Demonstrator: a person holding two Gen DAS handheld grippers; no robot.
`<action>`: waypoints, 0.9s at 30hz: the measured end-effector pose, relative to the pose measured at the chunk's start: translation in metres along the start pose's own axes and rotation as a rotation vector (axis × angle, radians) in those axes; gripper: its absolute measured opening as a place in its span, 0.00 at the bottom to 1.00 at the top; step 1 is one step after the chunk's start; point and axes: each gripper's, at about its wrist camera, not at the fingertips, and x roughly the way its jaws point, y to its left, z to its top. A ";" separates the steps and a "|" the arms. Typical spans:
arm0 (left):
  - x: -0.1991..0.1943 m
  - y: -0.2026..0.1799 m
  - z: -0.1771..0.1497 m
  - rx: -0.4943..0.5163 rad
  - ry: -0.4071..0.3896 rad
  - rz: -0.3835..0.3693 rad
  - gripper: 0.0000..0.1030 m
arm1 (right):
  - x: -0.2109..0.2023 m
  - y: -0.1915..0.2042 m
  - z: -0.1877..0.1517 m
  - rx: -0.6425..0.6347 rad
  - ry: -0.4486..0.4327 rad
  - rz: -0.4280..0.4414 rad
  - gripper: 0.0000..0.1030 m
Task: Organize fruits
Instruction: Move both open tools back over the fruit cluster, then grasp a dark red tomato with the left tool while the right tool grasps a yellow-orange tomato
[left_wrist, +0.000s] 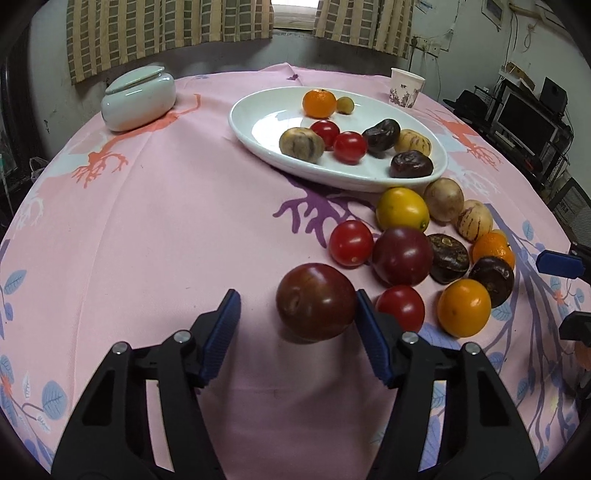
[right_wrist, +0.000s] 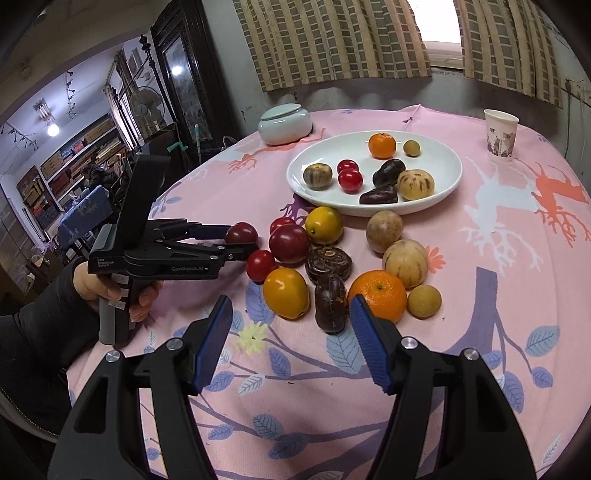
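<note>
A dark red plum (left_wrist: 316, 301) rests on the pink tablecloth between the fingers of my left gripper (left_wrist: 295, 295). It touches the right pad, with a gap on the left, so the jaws are open around it. From the right wrist view, the same plum (right_wrist: 242, 233) shows at the left gripper's (right_wrist: 240, 236) tips. Several loose fruits (left_wrist: 402, 254) lie in a cluster just right of it. A white oval plate (left_wrist: 266, 118) behind holds several fruits. My right gripper (right_wrist: 291, 301) hovers open and holds nothing, just short of a dark fruit (right_wrist: 330, 302) and a mandarin (right_wrist: 380, 295).
A pale lidded ceramic jar (left_wrist: 138, 98) stands at the far left of the table and a paper cup (left_wrist: 406, 86) at the far right. A person's hand (right_wrist: 110, 291) holds the left gripper's handle over the table's left edge. Shelves and furniture lie beyond.
</note>
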 end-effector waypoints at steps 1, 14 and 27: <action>0.001 0.000 0.000 -0.002 0.000 0.000 0.62 | 0.001 0.000 0.000 0.000 0.002 -0.002 0.65; 0.001 -0.002 0.001 -0.059 -0.026 -0.041 0.40 | 0.004 0.004 -0.003 -0.017 0.019 -0.030 0.65; -0.051 -0.038 -0.009 -0.014 -0.071 -0.086 0.40 | 0.012 0.007 -0.006 -0.038 0.046 -0.028 0.65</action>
